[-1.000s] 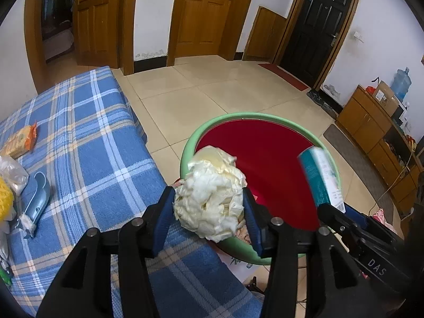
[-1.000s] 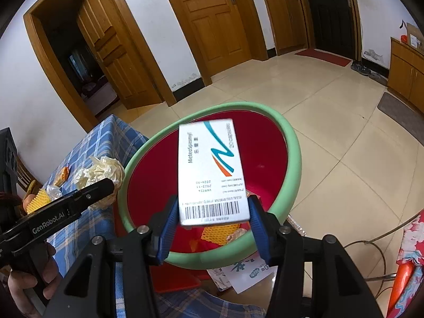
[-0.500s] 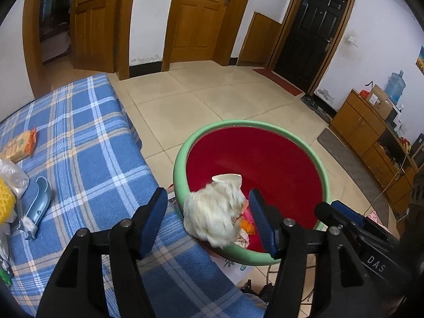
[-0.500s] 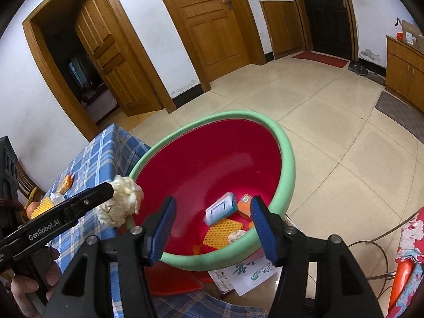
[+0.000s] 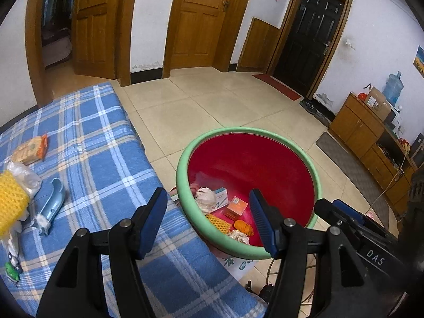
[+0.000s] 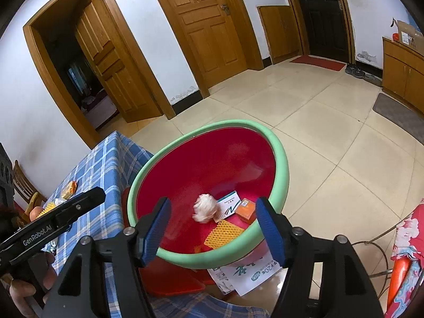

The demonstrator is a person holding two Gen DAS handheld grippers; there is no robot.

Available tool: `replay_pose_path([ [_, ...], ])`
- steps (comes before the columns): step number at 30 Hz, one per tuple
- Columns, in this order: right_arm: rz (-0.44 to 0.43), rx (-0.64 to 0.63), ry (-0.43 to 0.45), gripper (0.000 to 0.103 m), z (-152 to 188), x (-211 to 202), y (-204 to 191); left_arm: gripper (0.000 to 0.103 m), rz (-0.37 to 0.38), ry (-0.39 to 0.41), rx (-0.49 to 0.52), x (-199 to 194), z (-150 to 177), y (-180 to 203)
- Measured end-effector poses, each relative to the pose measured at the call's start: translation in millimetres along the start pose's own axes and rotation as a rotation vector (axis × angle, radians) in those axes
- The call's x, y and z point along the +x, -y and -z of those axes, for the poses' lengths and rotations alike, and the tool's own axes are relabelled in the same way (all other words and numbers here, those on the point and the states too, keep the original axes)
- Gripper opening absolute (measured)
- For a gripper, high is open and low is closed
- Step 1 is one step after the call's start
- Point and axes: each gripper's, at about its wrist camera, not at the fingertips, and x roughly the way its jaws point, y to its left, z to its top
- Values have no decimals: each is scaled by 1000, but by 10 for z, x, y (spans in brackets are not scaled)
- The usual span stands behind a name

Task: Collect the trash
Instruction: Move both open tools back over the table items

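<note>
A red basin with a green rim (image 5: 182,159) (image 6: 281,156) stands on the floor beside the table. Inside lie a crumpled white paper ball (image 5: 205,198) (image 6: 204,208), a white and teal box (image 5: 221,197) (image 6: 228,206), a small orange box (image 5: 235,206) (image 6: 246,209), yellow foam netting (image 5: 217,221) (image 6: 224,232) and an orange scrap (image 5: 243,226). My left gripper (image 5: 208,220) is open and empty above the basin's near rim. My right gripper (image 6: 213,232) is open and empty over the basin.
The blue plaid table (image 5: 100,159) holds an orange snack packet (image 5: 30,149), a clear plastic bag (image 5: 22,173), a yellow foam net (image 5: 10,201) and a light blue holder (image 5: 51,205). Printed paper (image 6: 246,273) lies under the basin. A wooden cabinet (image 5: 371,143) stands at right.
Both grippers opened. The paper ball dropped from my left gripper and the box from my right one; both now lie in the basin.
</note>
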Motion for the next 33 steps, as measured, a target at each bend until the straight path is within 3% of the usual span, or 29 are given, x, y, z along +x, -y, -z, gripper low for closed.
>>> replay_pose_path([
  [33,-119,-121,-17,80,148,-155,-795,65,-120,96,-129,-834,319,-778],
])
